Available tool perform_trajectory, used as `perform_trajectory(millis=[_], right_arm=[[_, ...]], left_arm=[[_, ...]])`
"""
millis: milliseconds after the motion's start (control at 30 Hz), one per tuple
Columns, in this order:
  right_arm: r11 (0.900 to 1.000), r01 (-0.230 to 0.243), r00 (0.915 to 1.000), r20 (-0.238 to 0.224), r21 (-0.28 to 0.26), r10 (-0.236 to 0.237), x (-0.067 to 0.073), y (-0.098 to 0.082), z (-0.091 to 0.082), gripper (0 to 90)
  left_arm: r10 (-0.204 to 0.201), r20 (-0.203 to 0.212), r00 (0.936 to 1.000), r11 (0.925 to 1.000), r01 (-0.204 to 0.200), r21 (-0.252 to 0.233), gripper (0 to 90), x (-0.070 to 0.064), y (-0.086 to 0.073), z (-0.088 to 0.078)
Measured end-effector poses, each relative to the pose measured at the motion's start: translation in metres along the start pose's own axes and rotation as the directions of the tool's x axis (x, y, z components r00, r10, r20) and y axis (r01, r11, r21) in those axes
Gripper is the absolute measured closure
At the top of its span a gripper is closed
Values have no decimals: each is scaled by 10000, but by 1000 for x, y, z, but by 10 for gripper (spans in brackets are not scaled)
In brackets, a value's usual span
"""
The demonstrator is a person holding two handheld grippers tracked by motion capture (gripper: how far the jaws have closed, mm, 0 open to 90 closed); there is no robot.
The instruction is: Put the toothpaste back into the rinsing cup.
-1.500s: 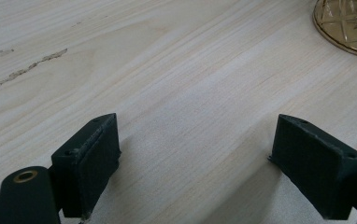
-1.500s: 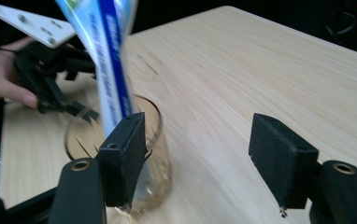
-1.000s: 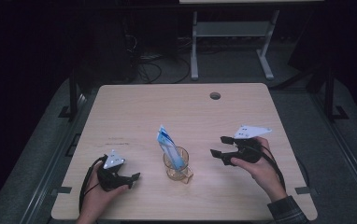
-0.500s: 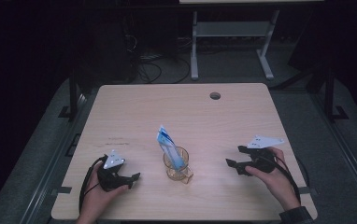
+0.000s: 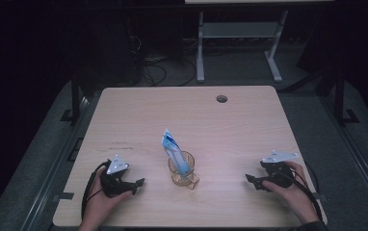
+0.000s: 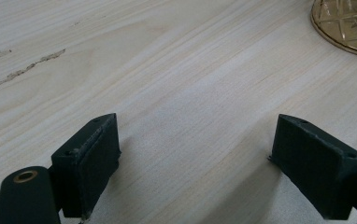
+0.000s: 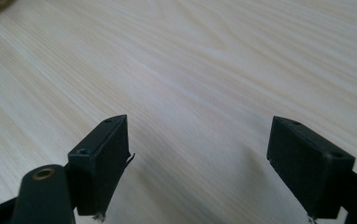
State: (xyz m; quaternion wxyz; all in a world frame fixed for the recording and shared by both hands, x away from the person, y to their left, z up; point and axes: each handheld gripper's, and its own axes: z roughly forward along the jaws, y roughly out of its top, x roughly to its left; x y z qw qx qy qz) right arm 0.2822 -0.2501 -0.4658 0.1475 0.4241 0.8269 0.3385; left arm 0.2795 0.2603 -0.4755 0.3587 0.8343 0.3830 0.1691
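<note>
An amber glass mug point(image 5: 182, 169) stands near the front middle of the wooden table point(image 5: 187, 115), with a blue and white packet point(image 5: 173, 147) leaning upright inside it. My left gripper point(image 5: 138, 183) rests low on the table to the mug's left, held by a hand, jaws wide apart and empty. Its own view looks along the open left gripper point(image 6: 193, 163) over bare wood, with the mug's base point(image 6: 347, 23) at the top right. My right gripper point(image 5: 250, 180) lies to the mug's right near the front edge. In its own view the right gripper point(image 7: 195, 163) is open over bare wood.
A round cable hole point(image 5: 221, 98) sits near the table's far edge. Beyond the table stand a white desk frame point(image 5: 240, 33) and loose cables point(image 5: 158, 72) on the dark floor. Dark floor surrounds the table on both sides.
My right gripper has moved back toward the front right of the table and come down onto it. The left gripper, mug and packet have stayed put.
</note>
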Motion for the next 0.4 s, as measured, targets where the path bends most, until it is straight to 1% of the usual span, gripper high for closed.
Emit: perform_trajectory(millis=[100,233,400], right_arm=[[9999,51,9999,157,157,-53,-1,-5,0,202],[9993,147,9997,170,342,-153,-1,-8,1,190],[9994,214,9996,157,274,-219,-1,-9,2,176]], left_arm=[[13,6,10000,10000,-13,8,140,0,0,0],[21,-1,10000,10000,-21,14,140,0,0,0],[-8,-75,10000,10000,9,26,138,0,0,0]])
